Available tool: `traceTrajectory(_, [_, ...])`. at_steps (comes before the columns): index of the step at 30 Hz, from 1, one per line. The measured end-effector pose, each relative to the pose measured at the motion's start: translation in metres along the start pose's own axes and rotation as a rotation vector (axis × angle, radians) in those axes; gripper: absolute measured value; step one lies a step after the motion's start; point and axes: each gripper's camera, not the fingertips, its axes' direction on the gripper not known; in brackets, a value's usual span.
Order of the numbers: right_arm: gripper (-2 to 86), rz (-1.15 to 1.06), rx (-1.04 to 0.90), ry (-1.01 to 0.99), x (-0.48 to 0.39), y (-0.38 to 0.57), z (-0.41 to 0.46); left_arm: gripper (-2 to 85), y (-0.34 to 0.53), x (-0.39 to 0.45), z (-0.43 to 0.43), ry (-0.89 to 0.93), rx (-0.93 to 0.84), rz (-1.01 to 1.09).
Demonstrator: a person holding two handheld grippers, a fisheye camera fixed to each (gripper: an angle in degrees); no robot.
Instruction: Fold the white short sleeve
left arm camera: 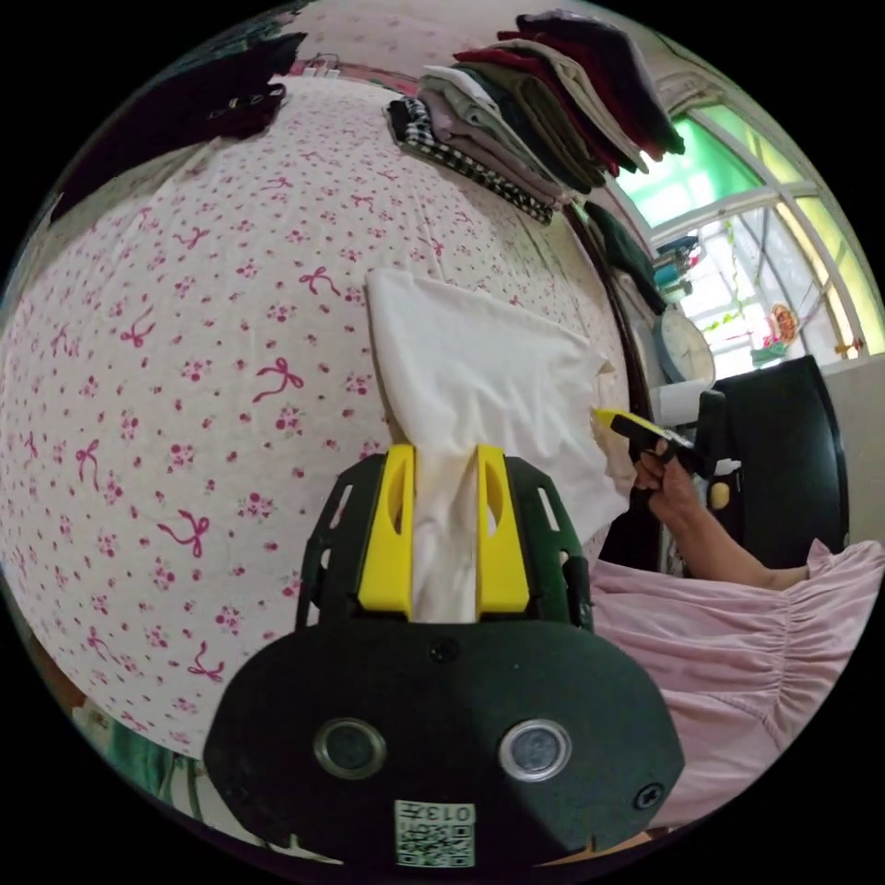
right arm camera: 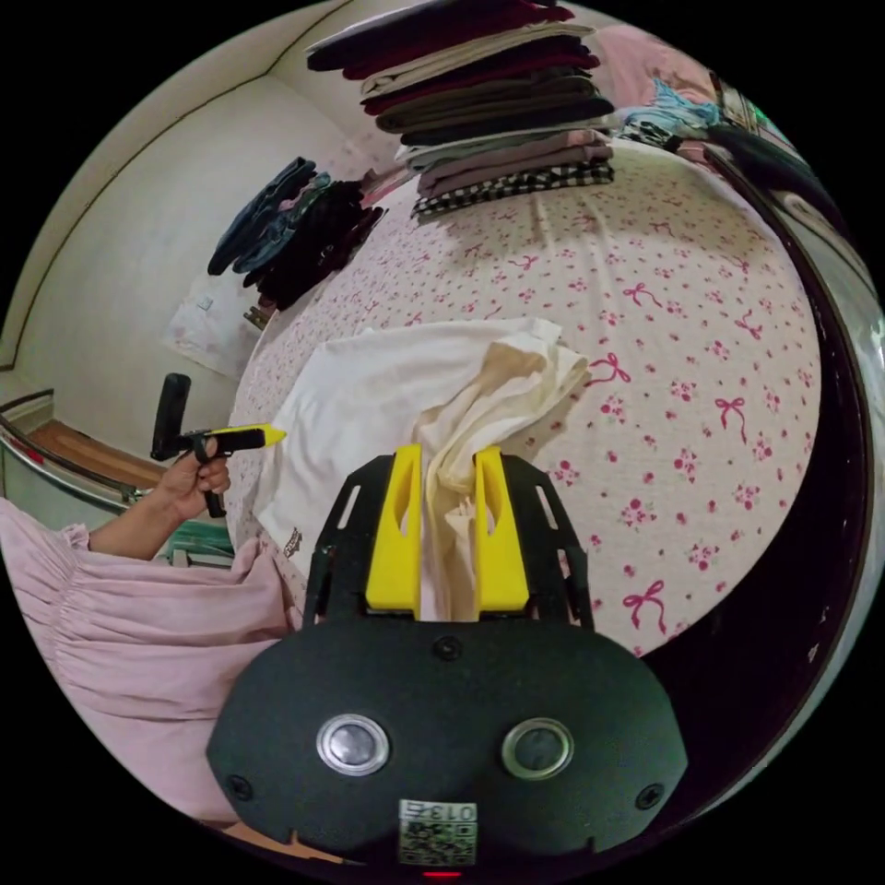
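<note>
The white short sleeve (left arm camera: 479, 369) lies partly flat on the bow-print bed sheet (left arm camera: 184, 369). My left gripper (left arm camera: 445, 456) is shut on a bunched edge of it, the cloth pulled up between the yellow jaws. At the shirt's right edge a hand holds the right gripper (left arm camera: 619, 422). In the right gripper view the same shirt (right arm camera: 369, 396) is spread out with a gathered, creased part near me, and my right gripper (right arm camera: 447, 456) is shut on that gathered cloth. The left gripper (right arm camera: 263, 433) sits at the shirt's left edge, held by a hand.
A tall stack of folded clothes (left arm camera: 535, 111) (right arm camera: 498, 101) stands at the far side of the bed (right arm camera: 691, 369). A heap of dark clothes (left arm camera: 221, 92) (right arm camera: 295, 230) lies farther back. A person's pink sleeve (left arm camera: 737, 645) (right arm camera: 120, 627) is close by. A window (left arm camera: 737, 203) and a black object (left arm camera: 784, 461) are to the right.
</note>
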Motion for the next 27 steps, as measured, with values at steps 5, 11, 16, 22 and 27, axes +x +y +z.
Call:
traceTrajectory(5, [8.7,-0.083,-0.008,0.002,-0.029,-0.025,0.02,7.7,-0.011,-0.011,-0.014,0.02,0.028,0.017])
traceTrajectory(11, [6.8,-0.034,-0.014,0.019,-0.043,-0.052,0.052,7.2,-0.017,-0.05,-0.022,0.139,0.039,-0.099])
traceTrajectory(16, [2.8,-0.079,-0.056,0.094,-0.077,-0.079,0.075,4.3,-0.026,-0.045,-0.044,0.044,0.035,-0.054])
traceTrajectory(22, [1.4,-0.222,0.048,0.111,-0.134,-0.104,0.065,3.4,-0.03,-0.014,-0.107,-0.018,0.146,0.098])
traceTrajectory(27, [1.1,-0.336,0.129,0.133,-0.189,-0.139,0.053,3.2,-0.037,-0.012,-0.168,-0.03,0.252,0.147])
